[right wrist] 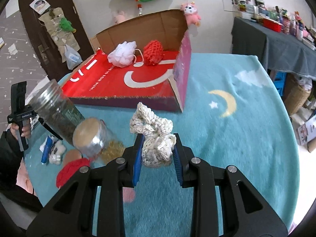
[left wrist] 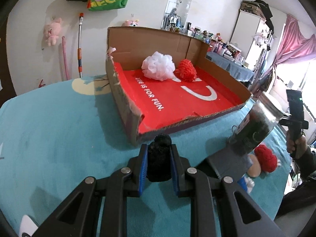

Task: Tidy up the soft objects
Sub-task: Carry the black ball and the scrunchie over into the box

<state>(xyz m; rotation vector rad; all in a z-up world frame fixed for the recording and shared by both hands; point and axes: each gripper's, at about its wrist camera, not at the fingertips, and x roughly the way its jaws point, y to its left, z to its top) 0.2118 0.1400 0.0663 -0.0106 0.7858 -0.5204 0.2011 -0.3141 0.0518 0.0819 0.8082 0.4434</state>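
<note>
Grippers tilt downward, jaws clamping black pompom (left wrist: 159,158) and cream knit (right wrist: 156,138).

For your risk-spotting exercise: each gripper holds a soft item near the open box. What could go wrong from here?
1. The cream crocheted piece dangles loosely from the right gripper; it might snag on the cardboard box wall.
2. Two jars stand close to the gripper's path and could be knocked over.
3. The black fuzzy item in the left gripper may catch the box's torn front edge.
</note>
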